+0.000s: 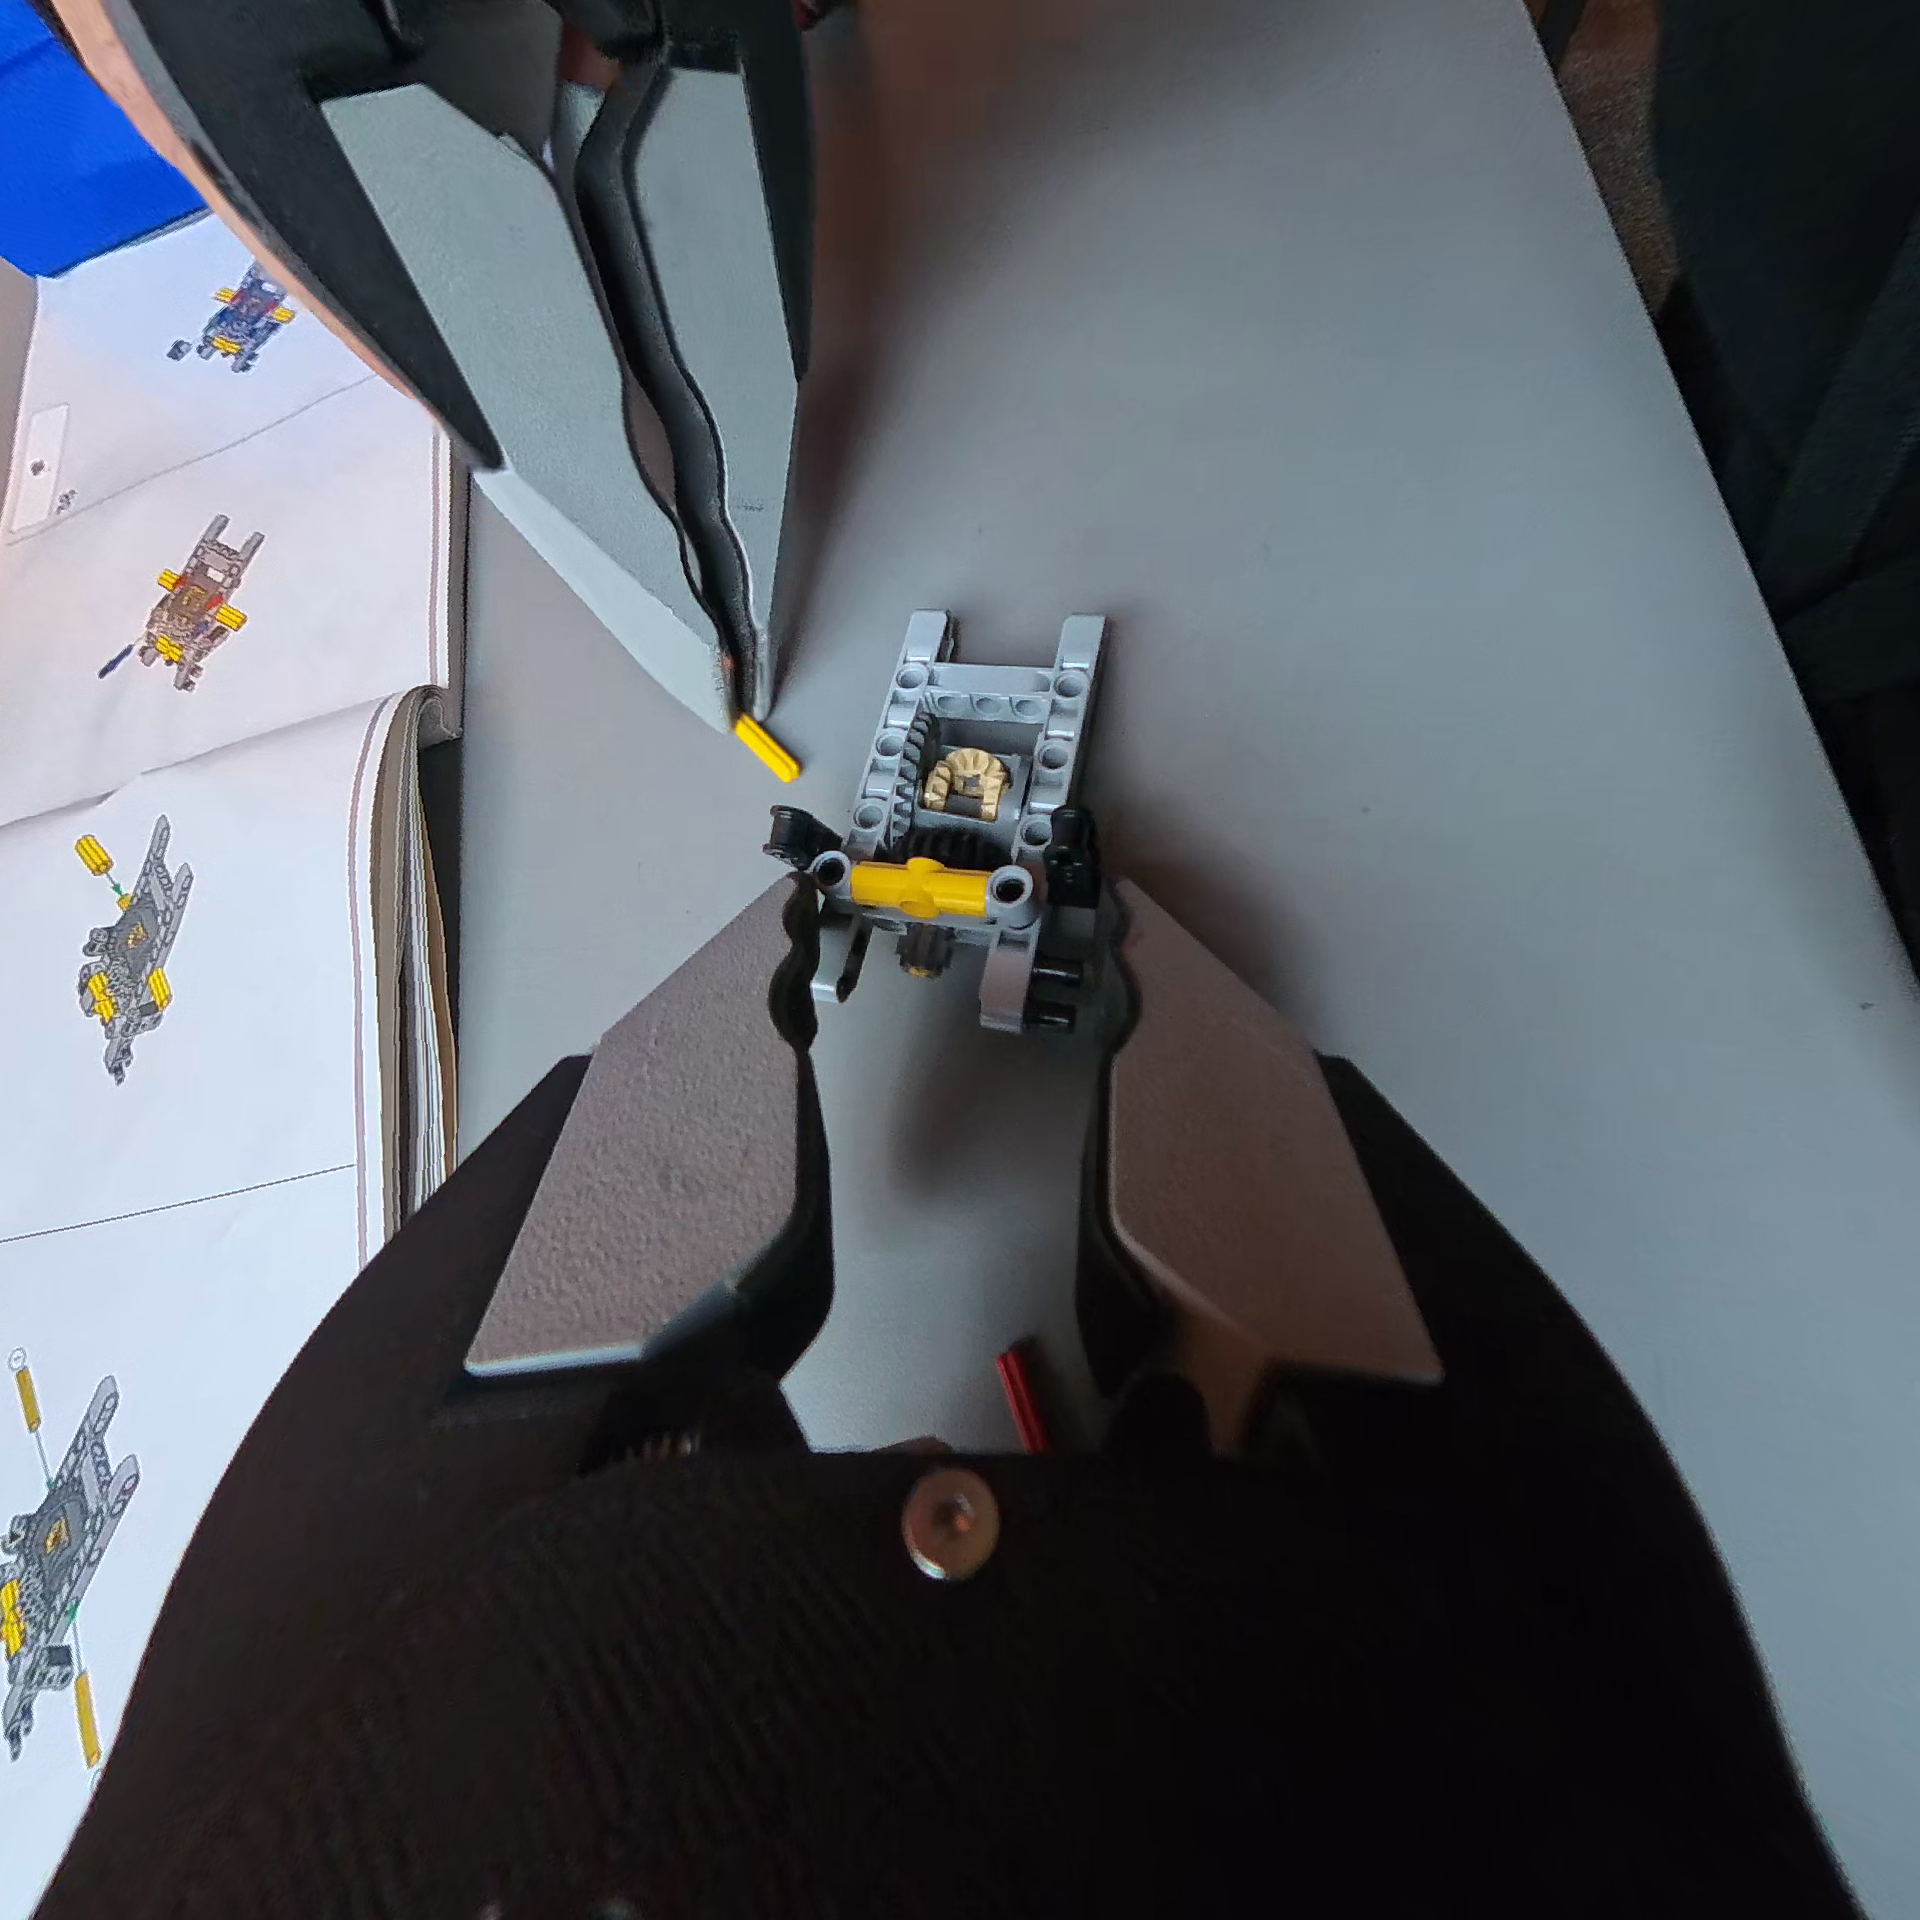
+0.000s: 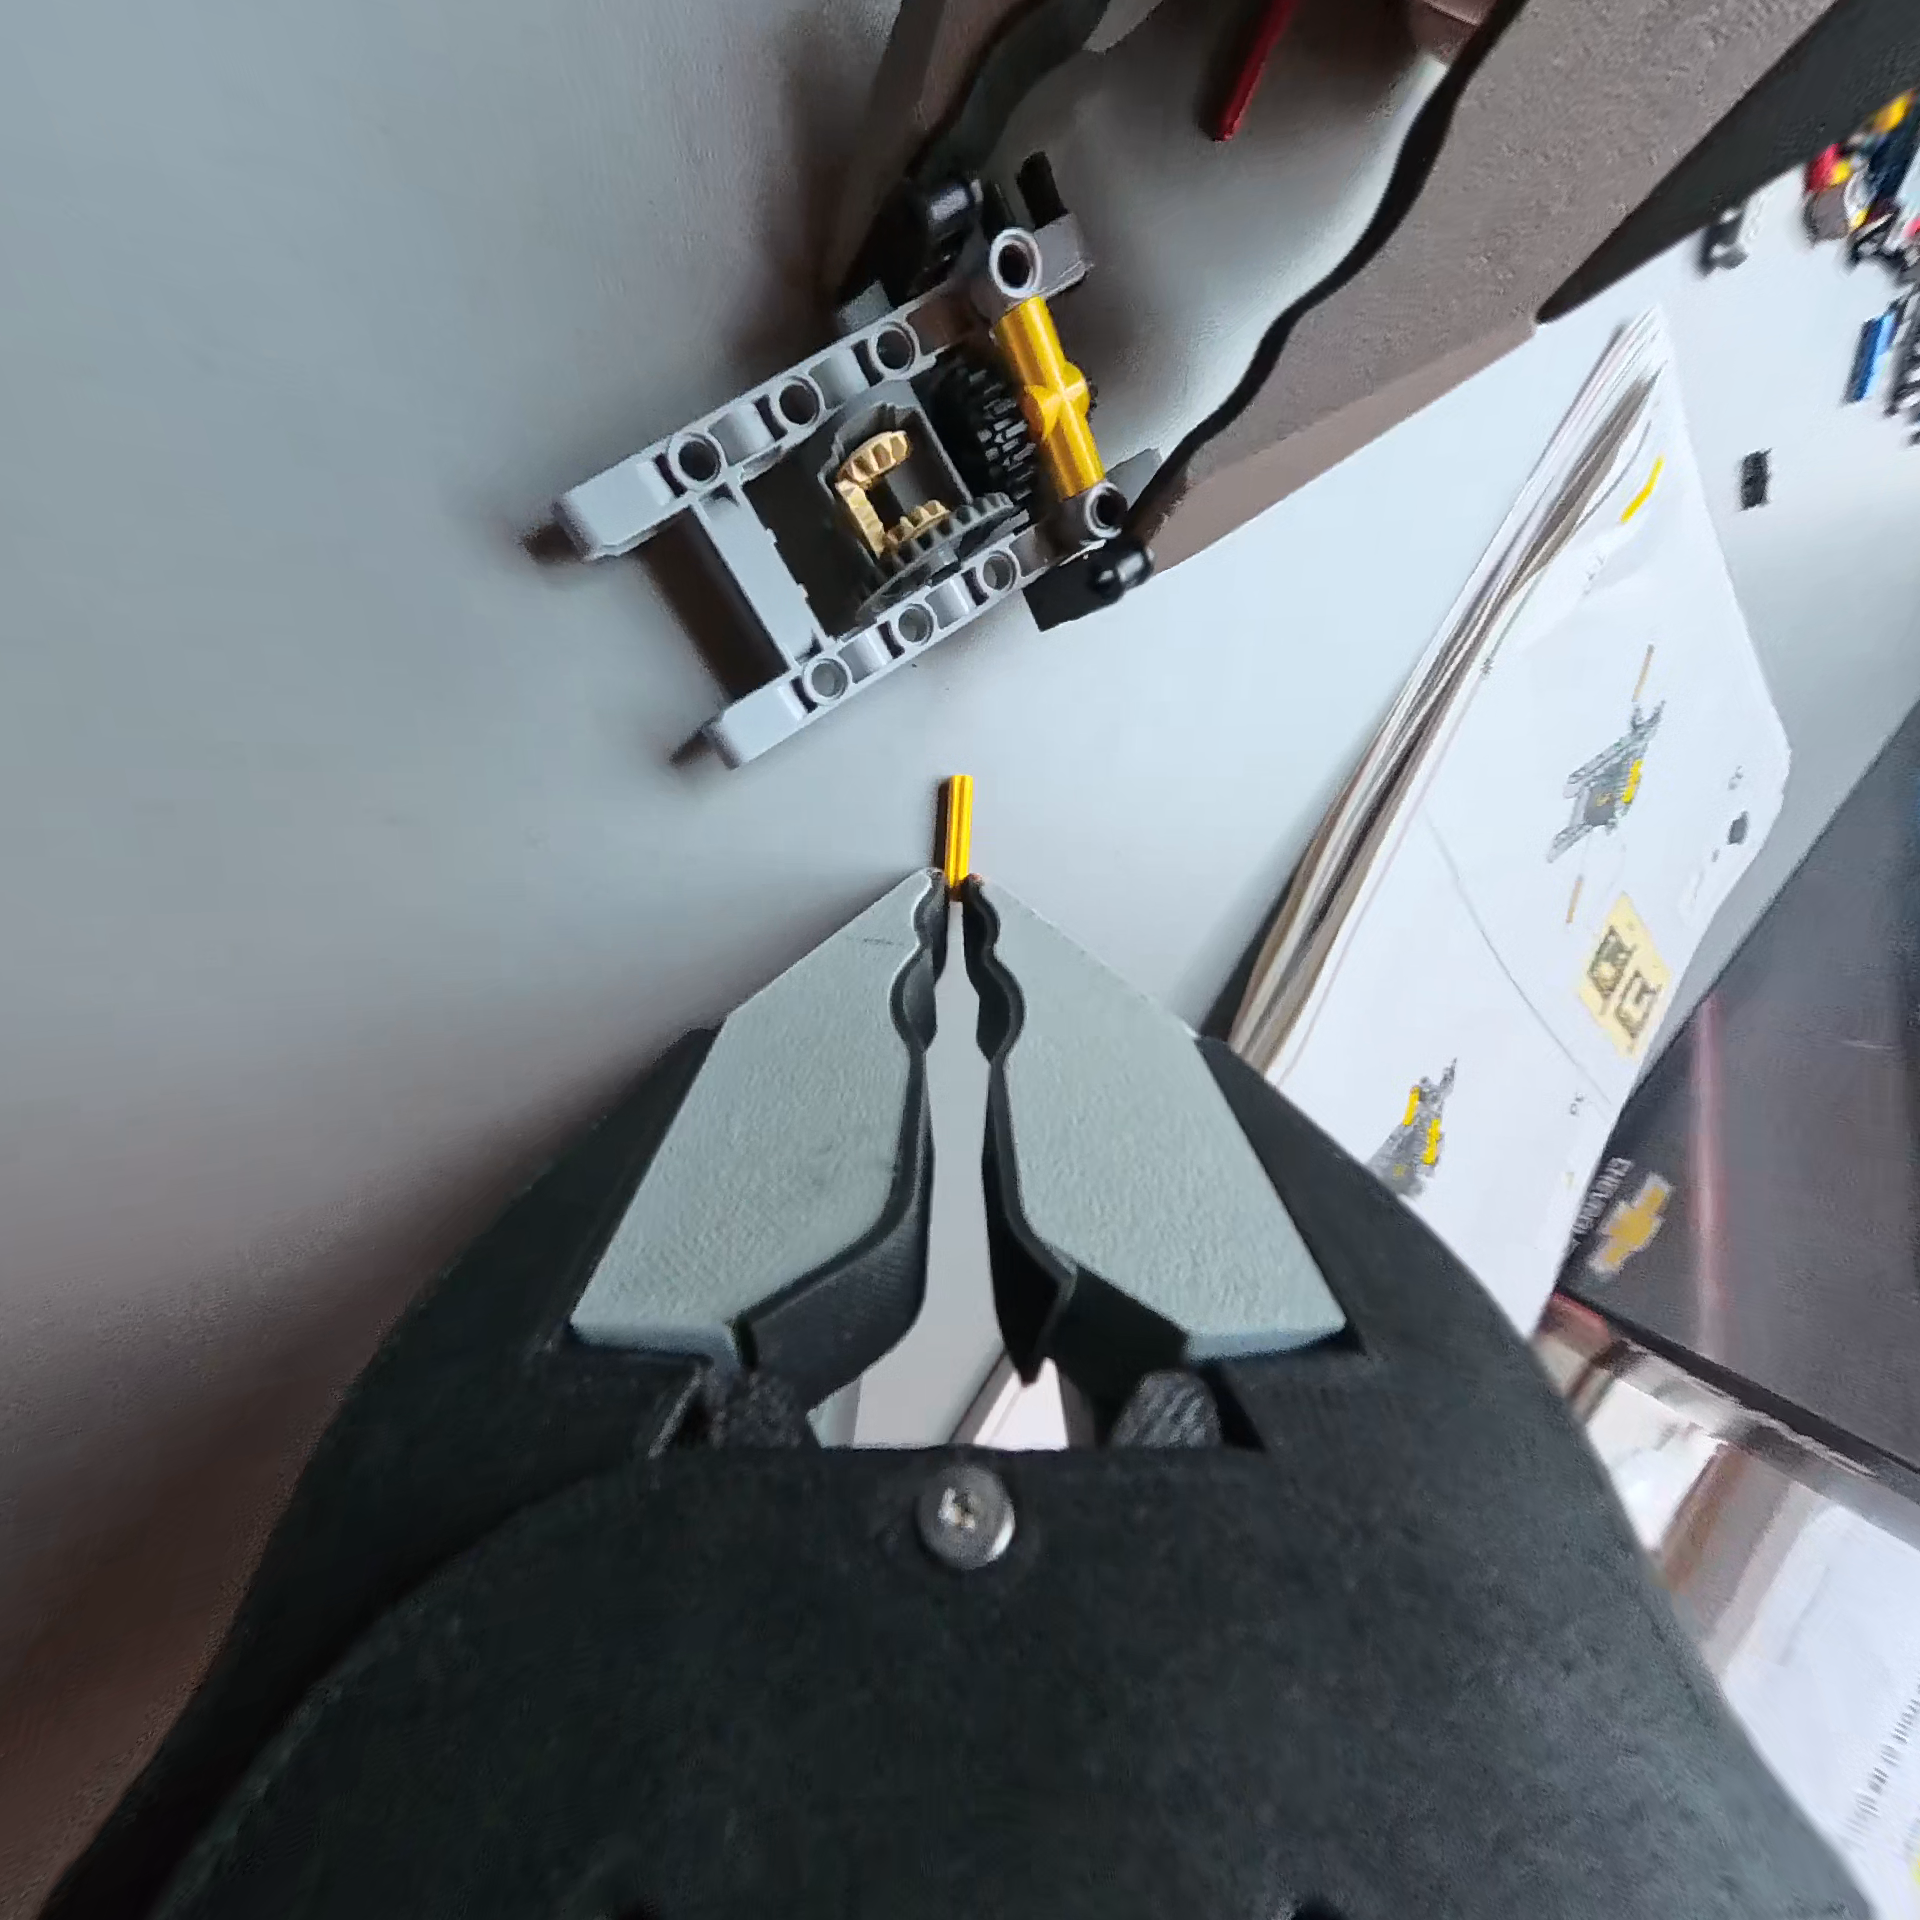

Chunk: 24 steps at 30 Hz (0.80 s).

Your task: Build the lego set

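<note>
A grey lego frame with tan gears and a yellow cross connector lies on the grey table. My left gripper is closed around its near end, one finger on each side. My right gripper is shut on a thin yellow axle, which sticks out past the tips toward the frame, a short gap away. In the left wrist view the right gripper comes in from the upper left, with the axle just left of the frame.
An open instruction booklet lies to the left of the frame; it also shows in the right wrist view. A red axle lies between my left fingers near the palm. Loose pieces and a dark box lie beyond the booklet. The grippers' ends are close to 7 centimetres from one another.
</note>
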Available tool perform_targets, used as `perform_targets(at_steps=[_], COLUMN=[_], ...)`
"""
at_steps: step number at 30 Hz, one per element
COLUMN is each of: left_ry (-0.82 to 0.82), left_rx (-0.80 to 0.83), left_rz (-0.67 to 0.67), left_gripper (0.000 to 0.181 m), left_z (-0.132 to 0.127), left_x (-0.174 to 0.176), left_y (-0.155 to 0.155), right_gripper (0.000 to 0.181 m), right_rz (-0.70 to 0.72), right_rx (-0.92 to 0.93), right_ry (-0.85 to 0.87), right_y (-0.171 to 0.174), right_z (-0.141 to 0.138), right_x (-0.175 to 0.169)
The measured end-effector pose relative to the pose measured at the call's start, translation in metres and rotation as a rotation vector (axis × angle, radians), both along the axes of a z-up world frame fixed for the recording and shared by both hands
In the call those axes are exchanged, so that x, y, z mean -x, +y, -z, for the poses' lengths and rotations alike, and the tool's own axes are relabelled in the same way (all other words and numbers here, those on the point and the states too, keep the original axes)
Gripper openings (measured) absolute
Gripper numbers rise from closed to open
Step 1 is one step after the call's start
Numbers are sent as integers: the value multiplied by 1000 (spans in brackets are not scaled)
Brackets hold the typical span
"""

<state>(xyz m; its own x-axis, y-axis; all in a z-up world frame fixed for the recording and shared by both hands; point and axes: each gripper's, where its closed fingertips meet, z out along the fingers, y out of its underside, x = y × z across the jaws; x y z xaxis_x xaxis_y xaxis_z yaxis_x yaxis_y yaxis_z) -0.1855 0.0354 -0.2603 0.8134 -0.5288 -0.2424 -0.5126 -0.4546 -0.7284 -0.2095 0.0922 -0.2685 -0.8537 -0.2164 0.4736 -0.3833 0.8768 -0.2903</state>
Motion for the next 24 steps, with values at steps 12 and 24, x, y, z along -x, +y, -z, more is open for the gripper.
perform_targets(at_steps=[12,24], left_ry=[-4,-6], left_rx=[3,5], left_rz=[2,3], left_gripper=[51,51], left_z=[0,0], left_x=[0,0], left_y=[0,0], right_gripper=[0,0], right_rz=[-250,-348], right_rx=[-21,-29], right_ry=[6,-43], right_y=[-15,-23], right_z=[-12,-13], right_x=[-2,-6])
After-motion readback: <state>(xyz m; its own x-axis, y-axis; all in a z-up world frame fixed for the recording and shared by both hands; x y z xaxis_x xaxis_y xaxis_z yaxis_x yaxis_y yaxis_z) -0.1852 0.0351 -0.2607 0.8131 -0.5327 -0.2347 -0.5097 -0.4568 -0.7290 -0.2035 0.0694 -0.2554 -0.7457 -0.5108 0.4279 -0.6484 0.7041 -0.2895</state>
